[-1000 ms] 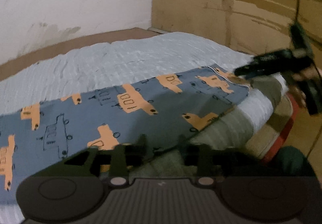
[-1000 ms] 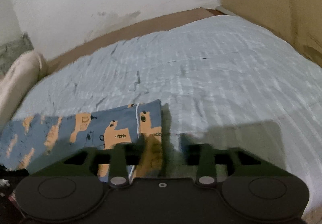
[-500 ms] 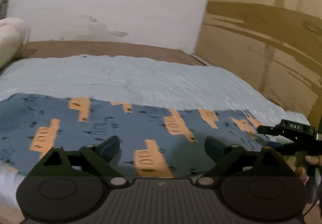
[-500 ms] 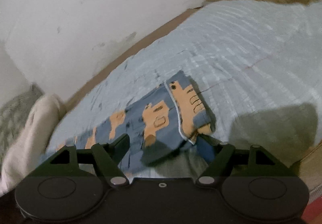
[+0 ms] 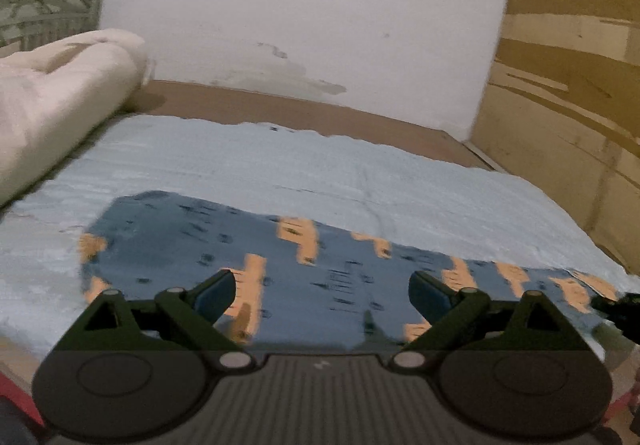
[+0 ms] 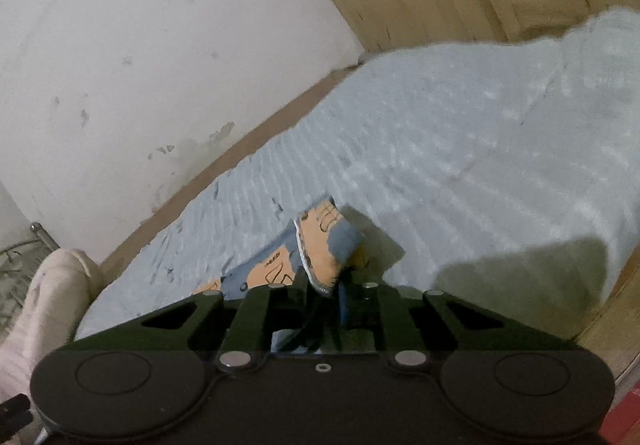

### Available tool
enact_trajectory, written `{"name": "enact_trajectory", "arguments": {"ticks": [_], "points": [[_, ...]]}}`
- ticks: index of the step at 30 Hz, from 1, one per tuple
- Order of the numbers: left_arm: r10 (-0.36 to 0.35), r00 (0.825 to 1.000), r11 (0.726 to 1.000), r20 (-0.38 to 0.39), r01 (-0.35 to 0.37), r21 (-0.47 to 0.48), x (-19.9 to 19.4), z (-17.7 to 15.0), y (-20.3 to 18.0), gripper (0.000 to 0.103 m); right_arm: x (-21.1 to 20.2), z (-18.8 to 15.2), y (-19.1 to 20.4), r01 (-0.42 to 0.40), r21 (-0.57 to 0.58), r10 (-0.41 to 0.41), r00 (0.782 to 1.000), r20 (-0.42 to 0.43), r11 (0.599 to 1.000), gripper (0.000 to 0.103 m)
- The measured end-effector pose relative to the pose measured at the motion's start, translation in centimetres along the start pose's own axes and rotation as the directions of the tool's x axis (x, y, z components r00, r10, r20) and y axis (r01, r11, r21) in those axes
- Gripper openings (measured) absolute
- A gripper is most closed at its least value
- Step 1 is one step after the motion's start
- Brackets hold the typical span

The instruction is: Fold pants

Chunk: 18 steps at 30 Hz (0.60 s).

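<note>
The pants (image 5: pixel 280 265) are blue with orange vehicle prints and lie lengthwise across the light blue bedspread (image 5: pixel 320 165). My left gripper (image 5: pixel 322 295) is open and empty, hovering over the near edge of the pants around their middle. My right gripper (image 6: pixel 324 291) is shut on the hem end of the pants (image 6: pixel 320 245), which bunches up and stands raised between the fingers. The right gripper also shows at the right edge of the left wrist view (image 5: pixel 618 311).
A rolled cream blanket (image 5: pixel 52 93) lies at the left end of the bed. A white wall (image 5: pixel 300 5) stands behind the bed and cardboard-brown panels (image 5: pixel 568 65) on the right. The bedspread's right edge (image 6: pixel 600 205) drops off beside a brown surface.
My left gripper opened, let go of the pants and swung left along them. My right gripper opened, then shut on the hem end and lifted it off the bedspread.
</note>
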<state>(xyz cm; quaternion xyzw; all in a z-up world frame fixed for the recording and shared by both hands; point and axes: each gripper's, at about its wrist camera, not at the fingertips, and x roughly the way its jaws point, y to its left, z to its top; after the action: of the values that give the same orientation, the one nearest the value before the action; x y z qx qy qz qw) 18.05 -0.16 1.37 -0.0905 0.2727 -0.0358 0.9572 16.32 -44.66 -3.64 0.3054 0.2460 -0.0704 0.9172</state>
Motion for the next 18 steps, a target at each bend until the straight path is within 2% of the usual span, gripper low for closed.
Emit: {"name": "enact_trajectory", "arguments": {"ticks": [4,8,10,12,13,14,15,18], "points": [[0.112,0.993,0.994,0.046,-0.111,-0.007,-1.0,0.7,2.9,0.096,0.9,-0.8,-0.6,0.048,-0.002,-0.048,0.998,-0.037,0.999,0.014],[0.207,0.975,0.978,0.075,-0.208,0.002,-1.9,2.6,6.5,0.097,0.7,-1.5,-0.9,0.045,-0.007,-0.046,0.998,-0.042,0.999,0.023],[0.230,0.969,0.973,0.088,-0.231,0.001,-2.4,3.5,8.2,0.099,0.0,-1.5,-0.2,0.057,-0.051,-0.059,0.998,-0.036,0.997,0.034],[0.248,0.964,0.968,0.097,-0.250,0.009,-2.9,4.3,9.7,0.099,-0.7,-1.4,0.8,0.060,-0.097,-0.063,0.998,-0.026,0.994,0.059],[0.259,0.961,0.965,0.102,-0.261,0.014,-3.1,4.8,10.5,0.100,-0.9,-1.4,1.2,0.066,-0.118,-0.068,0.998,-0.015,0.991,0.065],[0.267,0.958,0.963,0.109,-0.270,0.017,-3.4,5.1,11.0,0.100,-1.3,-1.5,1.8,0.079,-0.145,-0.080,0.997,0.001,0.986,0.076],[0.274,0.955,0.961,0.114,-0.277,0.017,-3.6,5.4,11.5,0.101,-1.6,-1.5,2.5,0.104,-0.179,-0.101,0.995,0.026,0.978,0.081],[0.267,0.958,0.962,0.102,-0.271,0.027,-3.9,5.7,13.0,0.102,-2.4,-2.0,4.8,0.165,-0.271,-0.145,0.985,0.094,0.948,0.087]]}}
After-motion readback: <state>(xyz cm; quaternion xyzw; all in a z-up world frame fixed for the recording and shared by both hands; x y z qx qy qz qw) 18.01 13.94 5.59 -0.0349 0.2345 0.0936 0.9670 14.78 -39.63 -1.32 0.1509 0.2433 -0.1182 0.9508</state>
